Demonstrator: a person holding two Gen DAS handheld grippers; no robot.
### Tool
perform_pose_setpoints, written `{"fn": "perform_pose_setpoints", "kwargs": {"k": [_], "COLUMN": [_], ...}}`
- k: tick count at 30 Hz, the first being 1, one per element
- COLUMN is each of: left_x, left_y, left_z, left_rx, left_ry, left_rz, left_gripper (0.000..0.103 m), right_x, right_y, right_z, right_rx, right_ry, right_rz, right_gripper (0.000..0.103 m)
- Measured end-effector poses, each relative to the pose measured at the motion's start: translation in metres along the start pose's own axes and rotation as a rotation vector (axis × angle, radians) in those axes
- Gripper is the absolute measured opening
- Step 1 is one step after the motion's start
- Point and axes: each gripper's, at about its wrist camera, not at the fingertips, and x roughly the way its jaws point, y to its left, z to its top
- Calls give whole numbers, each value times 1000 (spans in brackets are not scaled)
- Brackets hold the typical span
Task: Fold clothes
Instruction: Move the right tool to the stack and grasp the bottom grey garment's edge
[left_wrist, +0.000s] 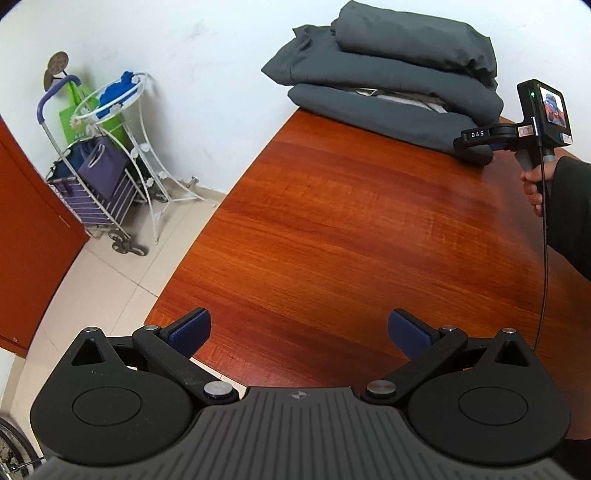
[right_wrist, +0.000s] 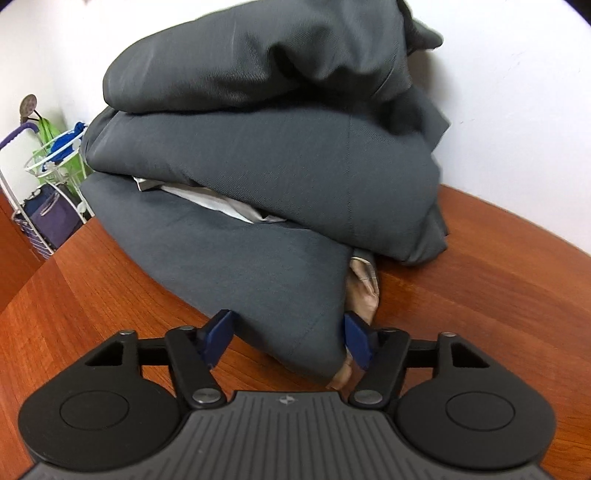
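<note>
A stack of three folded dark grey garments (left_wrist: 388, 81) lies at the far end of the red-brown wooden table (left_wrist: 332, 221), against the white wall. In the right wrist view the stack (right_wrist: 258, 147) fills the frame, with pale lining (right_wrist: 221, 206) showing between layers. My right gripper (right_wrist: 289, 334) has the near corner of the bottom garment (right_wrist: 258, 277) between its blue pads, which touch the cloth on both sides. The left wrist view shows that right gripper (left_wrist: 476, 147) at the stack's lower right corner, held by a hand (left_wrist: 532, 184). My left gripper (left_wrist: 299, 332) hangs open over the table's near edge, holding nothing.
Left of the table, on the tiled floor (left_wrist: 110, 277), stand a purple wheeled shopping cart (left_wrist: 99, 192) and a white wire stand (left_wrist: 122, 99) with blue items. A red-brown door (left_wrist: 26, 221) is at the far left. A beige fabric edge (right_wrist: 364, 291) pokes out beside the gripped corner.
</note>
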Motion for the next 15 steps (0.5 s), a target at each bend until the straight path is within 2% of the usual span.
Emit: {"fn": "perform_pose_setpoints", "kwargs": {"k": [2, 4, 6, 15], "left_x": [1, 3, 4, 7], "left_y": [0, 0, 0, -10], "left_z": [0, 0, 1, 7], "left_rx": [-4, -9, -15, 3], "left_ry": [4, 9, 11, -9], "left_rz": [3, 5, 4, -33], "left_gripper": [103, 103, 103, 103], "right_x": [3, 3, 1, -38], "right_y": [1, 2, 4, 14], "right_z": [1, 2, 4, -7], "right_rx": [-3, -3, -9, -17], "right_ry": [-1, 2, 10, 19], "right_rz": [16, 42, 51, 98], "right_gripper": [53, 29, 18, 10]}}
